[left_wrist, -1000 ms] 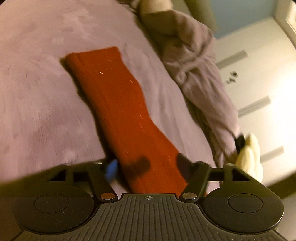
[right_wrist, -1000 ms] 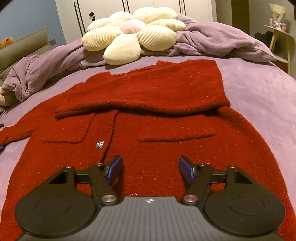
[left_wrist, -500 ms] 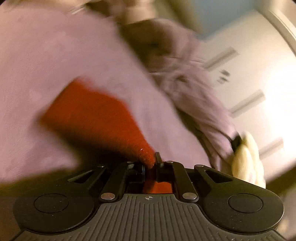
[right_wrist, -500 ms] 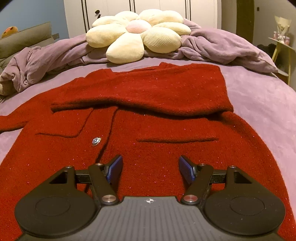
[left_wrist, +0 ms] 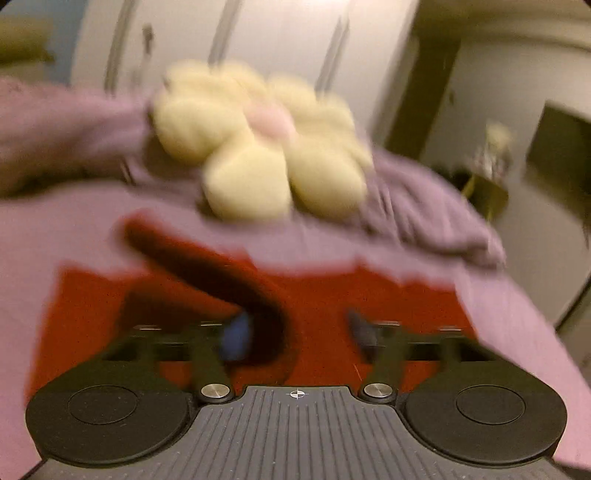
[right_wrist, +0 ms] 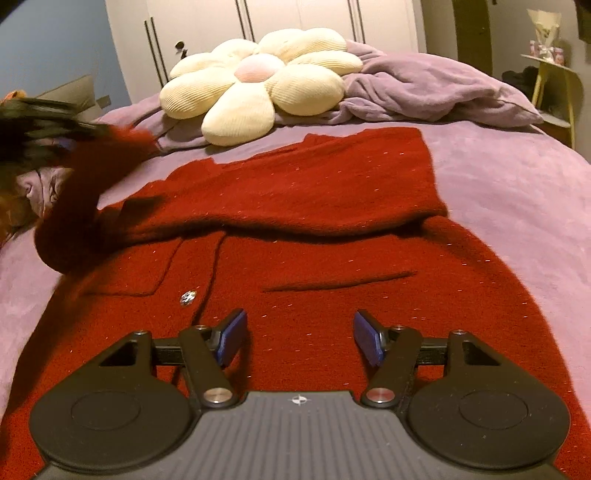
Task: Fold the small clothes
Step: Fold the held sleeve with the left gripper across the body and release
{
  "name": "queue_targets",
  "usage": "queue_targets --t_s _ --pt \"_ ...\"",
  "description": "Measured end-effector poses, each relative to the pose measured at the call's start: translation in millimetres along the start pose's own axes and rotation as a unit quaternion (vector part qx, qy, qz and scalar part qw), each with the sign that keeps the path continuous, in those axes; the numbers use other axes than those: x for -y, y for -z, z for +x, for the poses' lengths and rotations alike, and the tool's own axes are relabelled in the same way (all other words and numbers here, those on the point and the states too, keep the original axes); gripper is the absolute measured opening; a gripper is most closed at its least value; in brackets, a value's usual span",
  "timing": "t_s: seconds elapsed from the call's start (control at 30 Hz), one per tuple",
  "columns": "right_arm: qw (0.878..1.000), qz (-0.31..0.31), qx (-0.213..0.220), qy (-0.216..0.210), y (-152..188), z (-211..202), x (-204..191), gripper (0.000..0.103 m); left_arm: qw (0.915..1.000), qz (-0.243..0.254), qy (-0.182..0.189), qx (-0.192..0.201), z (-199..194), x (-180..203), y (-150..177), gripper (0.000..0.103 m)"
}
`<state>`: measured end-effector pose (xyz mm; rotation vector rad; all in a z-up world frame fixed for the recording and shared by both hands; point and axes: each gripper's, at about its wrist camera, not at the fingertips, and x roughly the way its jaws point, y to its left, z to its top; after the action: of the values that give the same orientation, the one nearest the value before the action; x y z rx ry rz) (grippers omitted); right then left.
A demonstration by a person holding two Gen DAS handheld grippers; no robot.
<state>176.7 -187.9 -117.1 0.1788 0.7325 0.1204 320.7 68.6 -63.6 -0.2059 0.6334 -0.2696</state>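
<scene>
Left tool (left_wrist: 295, 332) has just been opening its jaws, and a dark red sleeve (left_wrist: 207, 273) hangs blurred beside its left pad. Right tool (right_wrist: 299, 339) hovers with jaws apart over the red cardigan (right_wrist: 314, 266), spread on the purple bed (right_wrist: 517, 192). At the far side lie a cream flower pillow (right_wrist: 258, 81), a rumpled blanket (right_wrist: 436, 92) and white wardrobe doors (right_wrist: 295, 14).

The red cardigan (right_wrist: 314, 236) covers the middle of the bed (right_wrist: 517, 206). Right of it the bedcover lies bare and passable. Beyond it, a flower cushion (right_wrist: 258, 81) and bunched blanket (right_wrist: 436, 92) block the way; left of it, a lifted sleeve (right_wrist: 77, 192) intrudes.
</scene>
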Motion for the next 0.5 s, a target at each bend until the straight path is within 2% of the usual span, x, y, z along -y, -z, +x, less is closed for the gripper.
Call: queue_targets --t_s 0.07,0.13,0.2,0.27,0.37,0.43,0.5 --pt "1.000 -0.001 0.004 0.004 -3 -3 6 0.064 0.9996 0.000 0.021 -0.018 2 13 23 0.069" --pt "1.000 0.001 0.008 0.006 -7 -4 13 0.064 0.9994 -0.007 0.032 -0.008 -10 8 36 0.074" --pt "1.000 0.008 0.013 0.003 -14 -3 20 0.064 0.9992 -0.028 0.028 0.010 -30 -5 47 0.078" --pt "1.000 0.006 0.021 -0.004 -25 1 20 0.064 0.9988 -0.041 -0.002 0.027 -49 -22 56 0.080" --pt "0.999 -0.011 0.037 -0.026 -47 13 2 0.064 0.9938 -0.060 -0.083 0.045 -68 -42 63 0.081" --pt "0.997 -0.034 0.034 -0.060 -65 28 -25 0.064 0.9882 -0.089 -0.116 0.045 -81 -58 74 0.081" --pt "0.993 -0.078 0.042 -0.078 -78 42 -61 0.064 0.9816 -0.131 -0.132 0.044 -85 -74 83 0.081"
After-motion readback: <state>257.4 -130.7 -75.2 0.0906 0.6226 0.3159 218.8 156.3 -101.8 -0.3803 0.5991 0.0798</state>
